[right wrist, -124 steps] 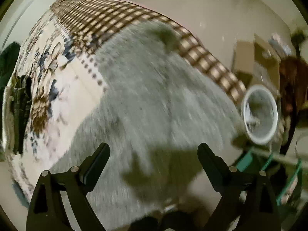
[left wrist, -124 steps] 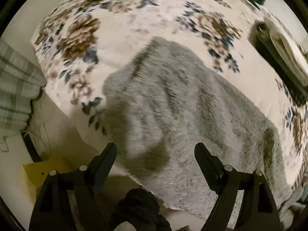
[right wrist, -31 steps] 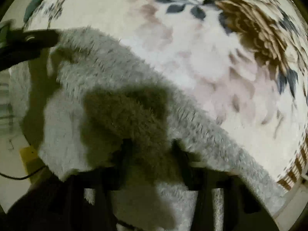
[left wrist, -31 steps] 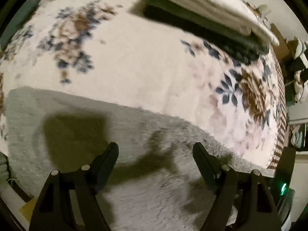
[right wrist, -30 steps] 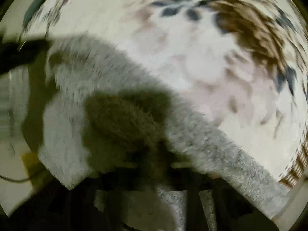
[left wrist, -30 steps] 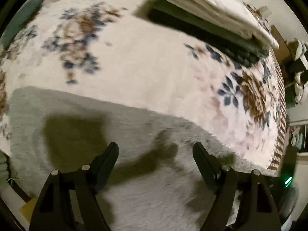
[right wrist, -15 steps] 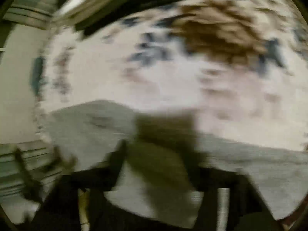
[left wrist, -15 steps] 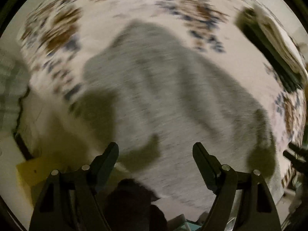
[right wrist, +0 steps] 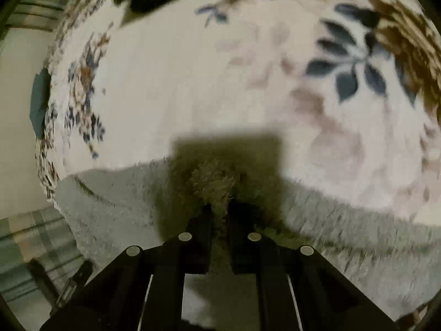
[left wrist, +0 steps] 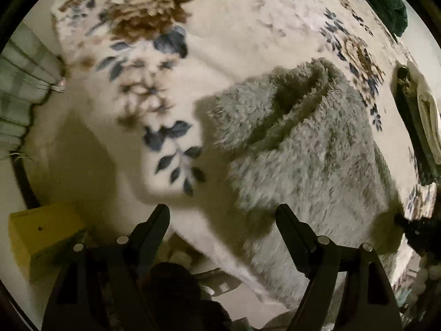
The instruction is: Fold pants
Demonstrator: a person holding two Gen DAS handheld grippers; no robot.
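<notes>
Fluffy grey pants (left wrist: 317, 151) lie on a floral cream blanket (left wrist: 248, 41), with one end folded over in a thick roll. My left gripper (left wrist: 222, 209) hangs open over the bed's near corner. Its right finger is above the pants' edge and nothing is between its fingers. In the right wrist view the pants (right wrist: 110, 207) run across the bottom. My right gripper (right wrist: 219, 207) is closing, and its jaws pinch a tuft of the grey fleece at the pants' far edge, in its own shadow.
A yellow box (left wrist: 41, 231) sits on the floor by the bed's corner. Plaid fabric (left wrist: 19, 88) hangs at the left. A folded stack of dark and white clothes (left wrist: 421, 121) lies at the blanket's right side, and a dark green garment (left wrist: 386, 0) beyond it.
The left view has swung from the middle of the pants to their end near the bed's corner. The right jaws let go of a lifted fold, widened, then narrowed on the fleece edge.
</notes>
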